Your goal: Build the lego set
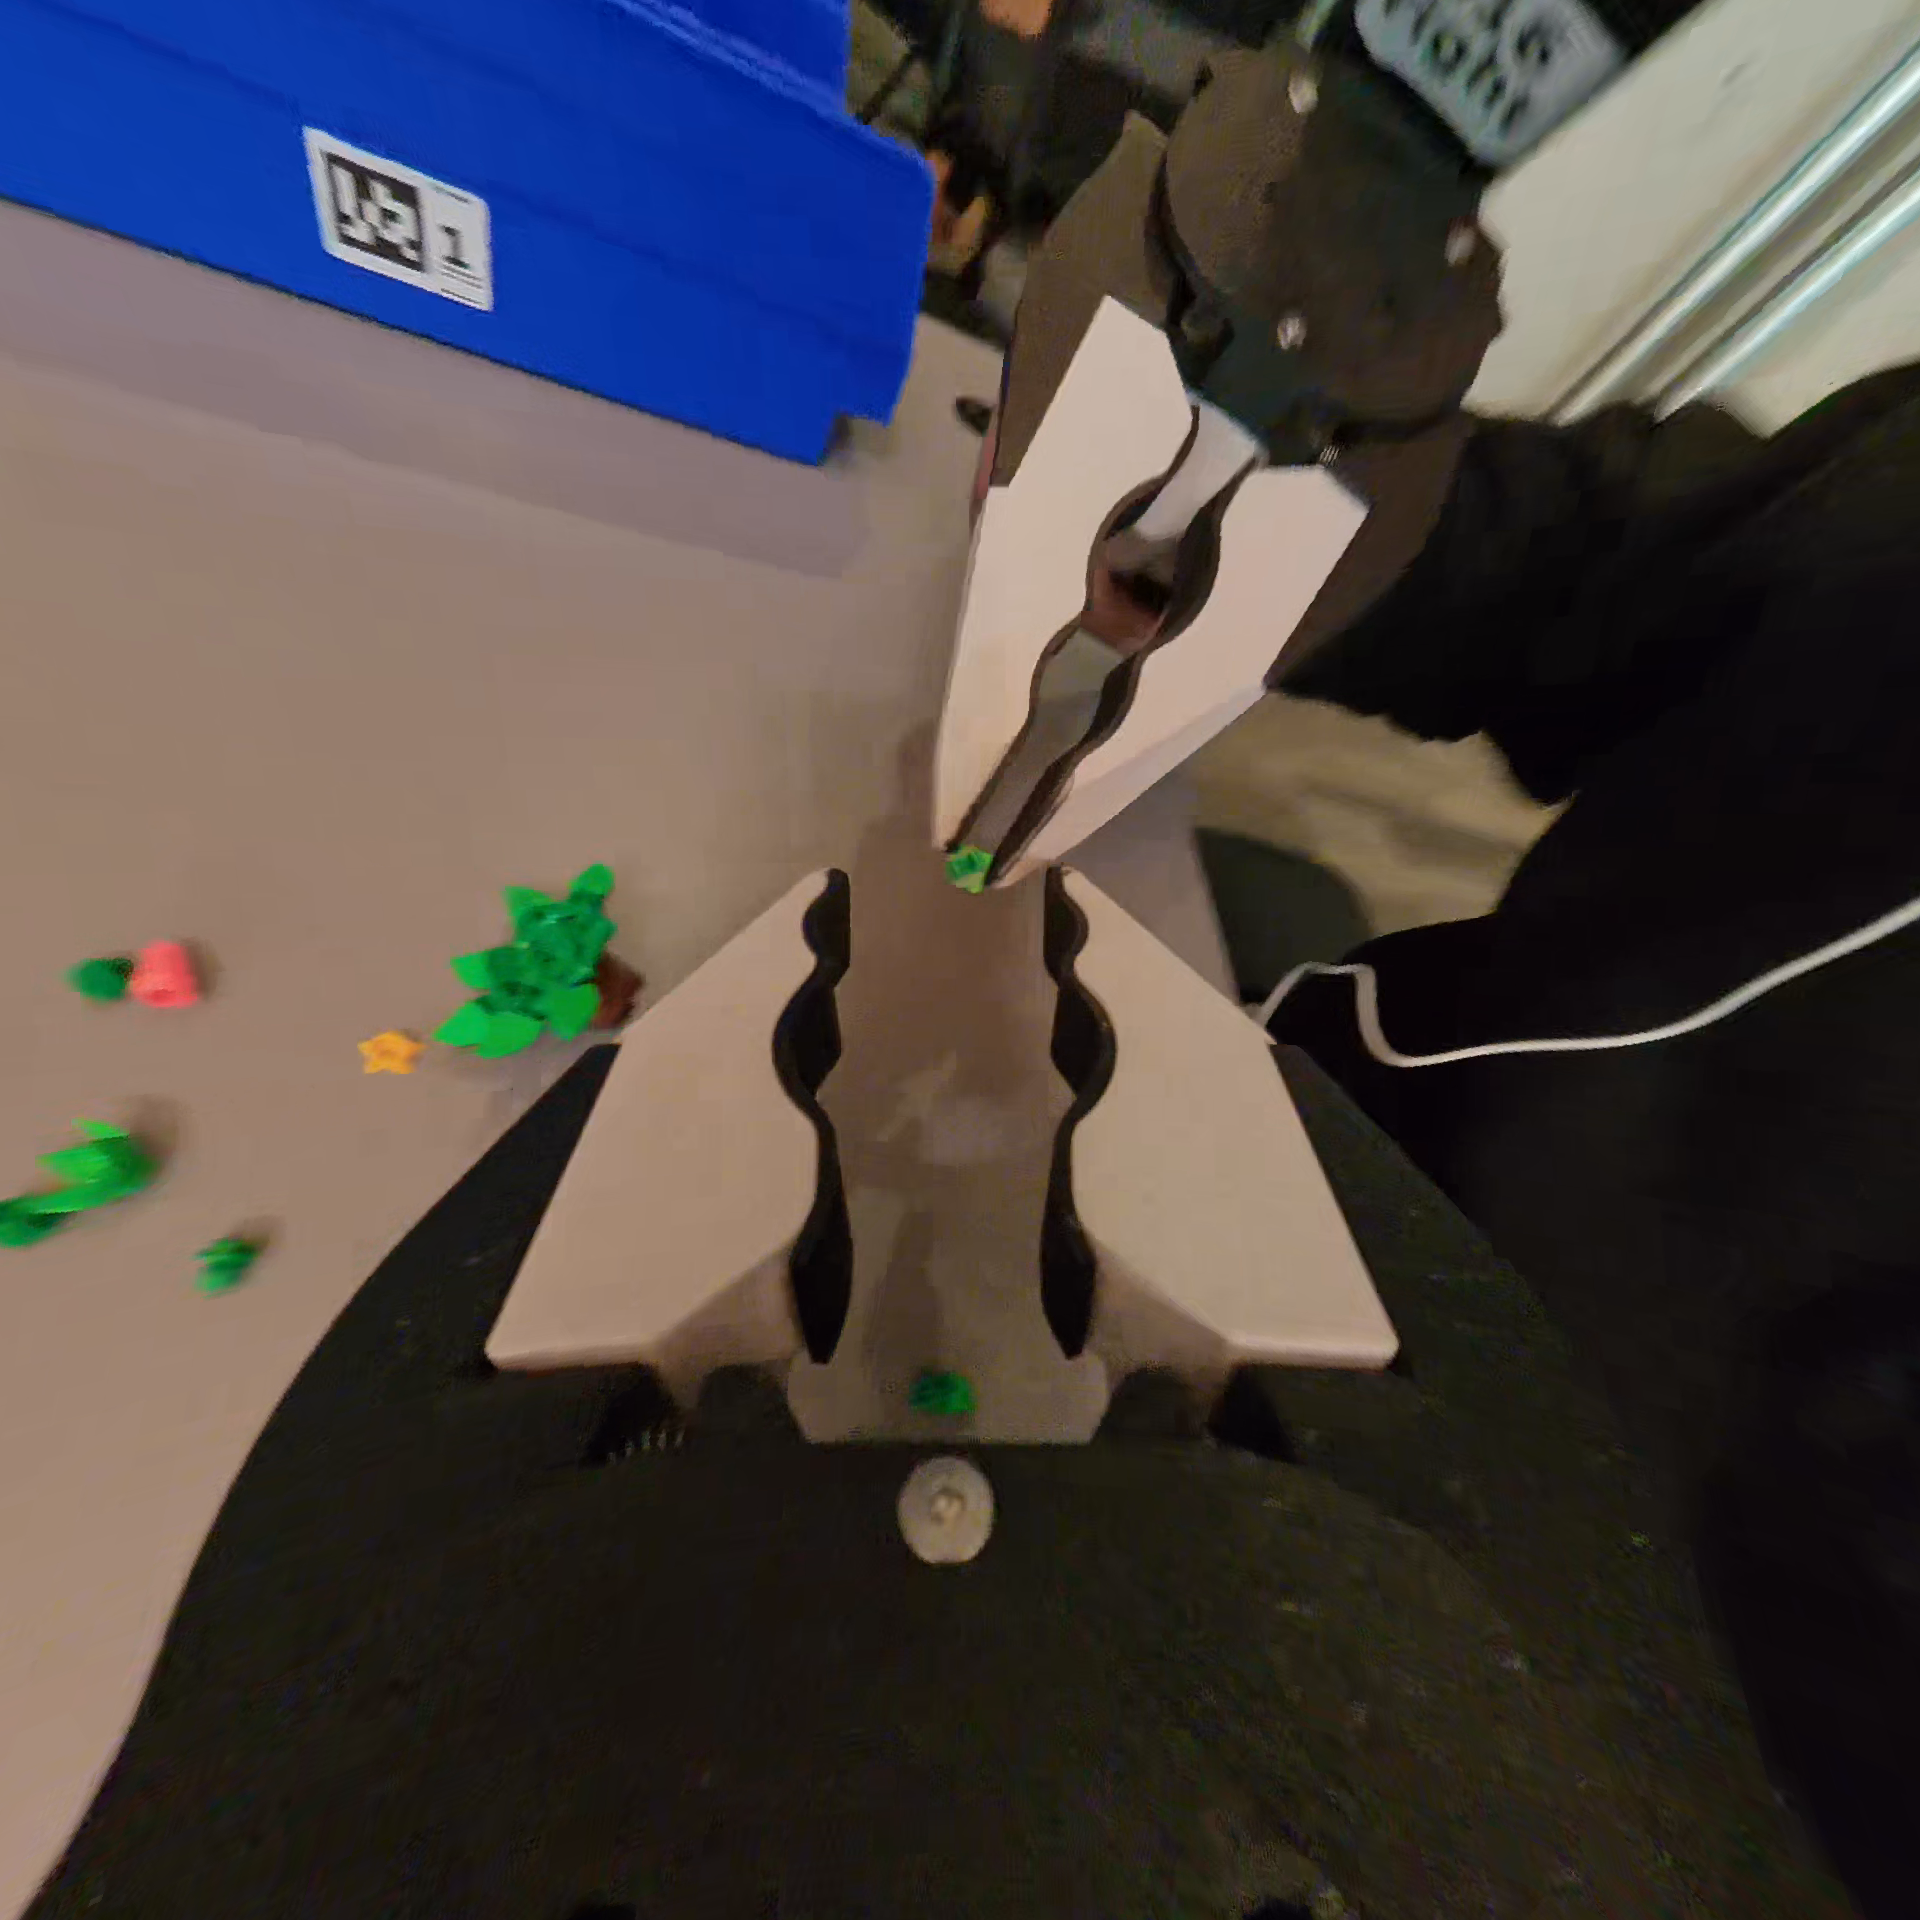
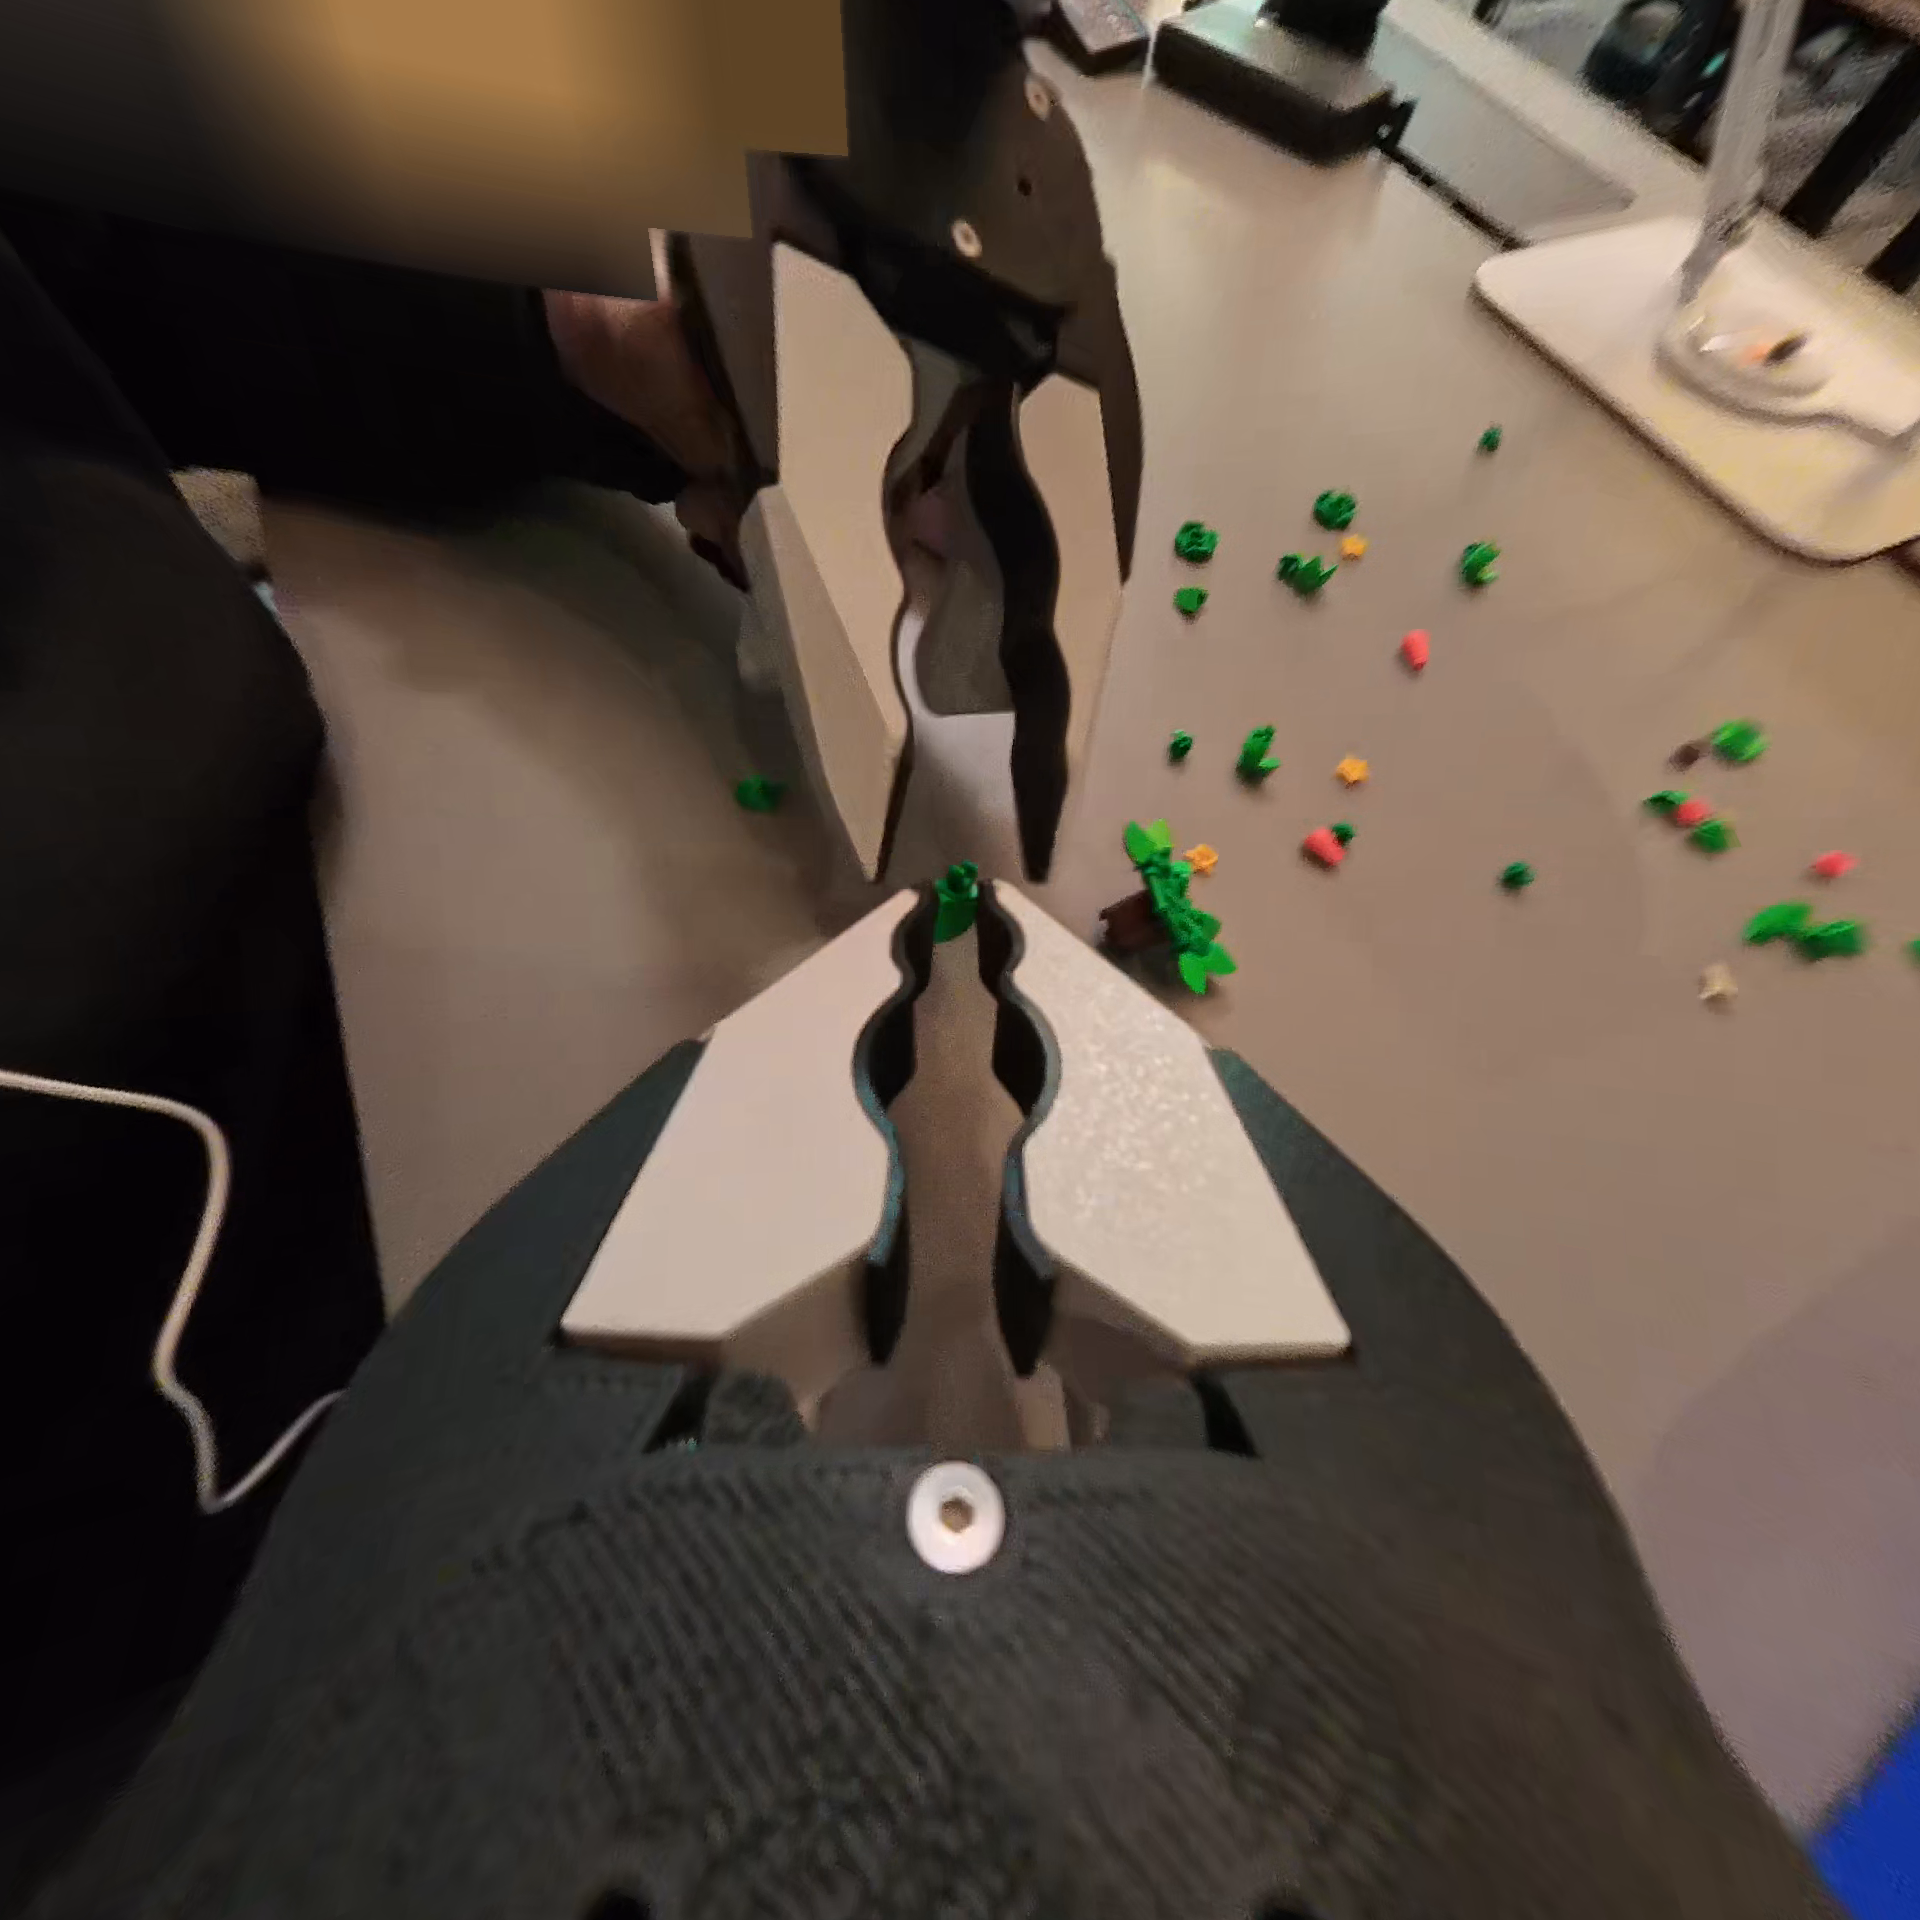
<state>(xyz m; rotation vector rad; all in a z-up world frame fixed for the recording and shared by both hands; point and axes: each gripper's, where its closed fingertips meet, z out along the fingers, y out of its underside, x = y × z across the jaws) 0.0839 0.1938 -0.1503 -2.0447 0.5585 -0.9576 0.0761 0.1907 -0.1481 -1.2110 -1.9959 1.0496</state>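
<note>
My right gripper [image 2: 954, 896] is shut on a small green lego piece [image 2: 956, 902] at its fingertips; the piece also shows in the left wrist view [image 1: 968, 868]. My left gripper [image 1: 945, 883] is open and empty, its tips just short of the piece, one on either side. In the right wrist view the left gripper [image 2: 958, 871] comes down from above, tip to tip with mine. A leafy green lego plant on a brown base [image 1: 540, 966] lies on the grey table [image 1: 312, 675], left of the grippers; it also shows in the right wrist view [image 2: 1174, 909].
Several loose green, red and yellow pieces lie scattered on the table [image 2: 1351, 748]. A single green piece [image 2: 758, 795] lies under the left gripper. A blue bin [image 1: 623, 208] stands at the back. A white stand base [image 2: 1662, 364] is far right. A person's dark sleeve [image 1: 1662, 831] is close by. Left and right tips are no more than a few centimetres apart.
</note>
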